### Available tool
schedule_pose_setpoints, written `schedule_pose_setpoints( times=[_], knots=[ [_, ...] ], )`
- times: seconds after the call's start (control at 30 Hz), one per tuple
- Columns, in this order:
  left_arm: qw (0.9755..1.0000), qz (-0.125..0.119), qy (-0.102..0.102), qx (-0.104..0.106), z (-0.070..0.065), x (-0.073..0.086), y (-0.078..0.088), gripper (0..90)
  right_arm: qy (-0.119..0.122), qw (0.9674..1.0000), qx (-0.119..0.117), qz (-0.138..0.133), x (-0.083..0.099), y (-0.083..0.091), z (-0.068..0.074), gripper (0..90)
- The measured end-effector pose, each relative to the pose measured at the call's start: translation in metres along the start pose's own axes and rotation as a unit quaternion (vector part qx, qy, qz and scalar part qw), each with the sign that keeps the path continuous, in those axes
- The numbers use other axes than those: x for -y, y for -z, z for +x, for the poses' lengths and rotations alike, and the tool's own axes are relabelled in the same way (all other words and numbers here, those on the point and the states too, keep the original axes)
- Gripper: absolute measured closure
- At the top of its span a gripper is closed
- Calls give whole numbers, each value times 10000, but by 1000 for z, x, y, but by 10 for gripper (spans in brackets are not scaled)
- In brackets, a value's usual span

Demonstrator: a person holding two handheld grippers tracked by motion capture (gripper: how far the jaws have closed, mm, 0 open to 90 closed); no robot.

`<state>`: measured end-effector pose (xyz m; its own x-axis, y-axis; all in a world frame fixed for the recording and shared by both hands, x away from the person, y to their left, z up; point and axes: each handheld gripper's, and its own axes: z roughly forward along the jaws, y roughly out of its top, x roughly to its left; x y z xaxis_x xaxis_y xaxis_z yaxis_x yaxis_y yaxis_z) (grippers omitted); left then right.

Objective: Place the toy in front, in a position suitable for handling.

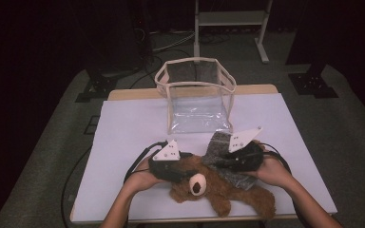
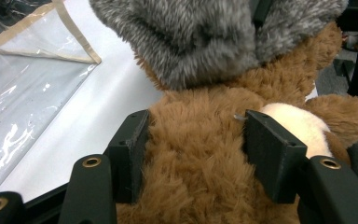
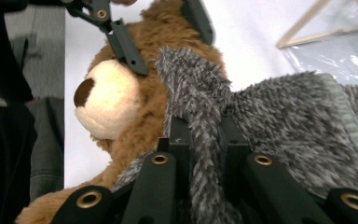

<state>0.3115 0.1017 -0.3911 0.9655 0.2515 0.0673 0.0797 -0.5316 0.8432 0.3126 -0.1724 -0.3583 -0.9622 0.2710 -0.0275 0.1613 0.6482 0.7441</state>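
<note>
My left gripper (image 2: 193, 140) squeezes the brown teddy bear's (image 2: 200, 154) head. At its two o'clock, my right gripper (image 3: 205, 135) pinches the grey furry cloth (image 3: 279, 116).

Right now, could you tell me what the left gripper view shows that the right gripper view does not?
Left gripper view: the left gripper closed on the brown teddy bear's head, seen between its own jaws. Right gripper view: the right gripper pinching a fold of the grey furry garment, plus the bear's dark nose. Both share the bear, the grey garment, the white table cover and the clear bag.
</note>
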Motion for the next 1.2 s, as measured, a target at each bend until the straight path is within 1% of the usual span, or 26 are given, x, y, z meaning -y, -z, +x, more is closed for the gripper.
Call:
schedule_pose_setpoints(
  times=[0.07, 0.13, 0.17, 0.2, 0.27, 0.3, 0.37, 0.4, 0.47, 0.5, 0.57, 0.63, 0.67, 0.7, 0.73, 0.8, 0.83, 0.87, 0.93, 1.07, 1.1, 1.13, 1.2],
  knots=[
    [10000, -8, -3, -13, 1, 0, 0, 415, -71, 9999, 119, -81, 7, 8, -3, 788],
    [10000, 11, -27, -14, 1, 0, 0, 415, -183, 9995, 182, -193, 13, 16, -5, 788],
    [10000, 17, -40, -13, 1, -1, 0, 415, -240, 9992, 216, -254, 15, 21, -4, 788],
    [10000, 19, -48, -18, 1, -1, 0, 415, -241, 9989, 231, -314, 16, 25, -1, 787],
    [10000, 19, -51, -24, 1, -1, 0, 415, -193, 9986, 235, -430, 16, 31, 8, 787],
    [10000, 22, -49, -25, 1, -1, 0, 414, -123, 9982, 237, -529, 15, 35, 15, 786],
    [10000, 27, -61, -29, 1, -1, 0, 414, -6, 9977, 230, -635, 15, 37, 26, 787],
    [10000, 24, -70, -20, 1, -1, 1, 414, 28, 9978, 245, -615, 17, 36, 30, 787],
    [10000, -42, -68, -23, 1, -1, 2, 408, 51, 9985, 308, -442, 23, 29, 31, 787],
    [9999, -74, -112, -36, 2, -2, 5, 402, -7, 9987, 346, -365, 30, 24, 29, 787],
    [9997, -176, -158, -26, 3, -4, 11, 379, -219, 9978, 255, -568, 41, 23, 22, 789],
    [9993, -345, -121, -8, 5, -5, 18, 365, -288, 9969, 355, -634, 47, 25, 15, 789],
    [9992, -370, -147, -18, 6, -6, 24, 363, -330, 9966, 346, -666, 48, 26, 12, 789],
    [9993, -334, -164, -46, 6, -6, 27, 359, -402, 9962, 305, -710, 51, 27, 7, 790],
    [9994, -313, -162, -60, 6, -4, 30, 358, -414, 9961, 303, -718, 53, 28, 4, 789],
    [9994, -317, -116, -14, 7, 1, 33, 359, -464, 9957, 306, -744, 56, 30, -1, 789],
    [9994, -323, -72, 42, 7, 4, 33, 359, -475, 9956, 297, -754, 57, 31, -3, 789],
    [9994, -312, -81, 122, 6, 8, 31, 359, -479, 9956, 294, -755, 58, 32, -5, 789],
    [9994, -277, -33, 181, 7, 11, 26, 366, -498, 9954, 265, -776, 58, 31, -7, 789],
    [9997, -152, 12, 204, 7, 16, 14, 379, -463, 9961, 286, -698, 53, 29, -8, 788],
    [9997, -166, 2, 203, 6, 17, 11, 380, -451, 9963, 289, -671, 51, 28, -8, 788],
    [9995, -209, 28, 224, 6, 17, 8, 381, -437, 9965, 327, -630, 48, 29, -8, 787],
    [9995, -204, 16, 252, 6, 16, 5, 381, -360, 9964, 433, -626, 40, 31, -5, 788]
  ],
)
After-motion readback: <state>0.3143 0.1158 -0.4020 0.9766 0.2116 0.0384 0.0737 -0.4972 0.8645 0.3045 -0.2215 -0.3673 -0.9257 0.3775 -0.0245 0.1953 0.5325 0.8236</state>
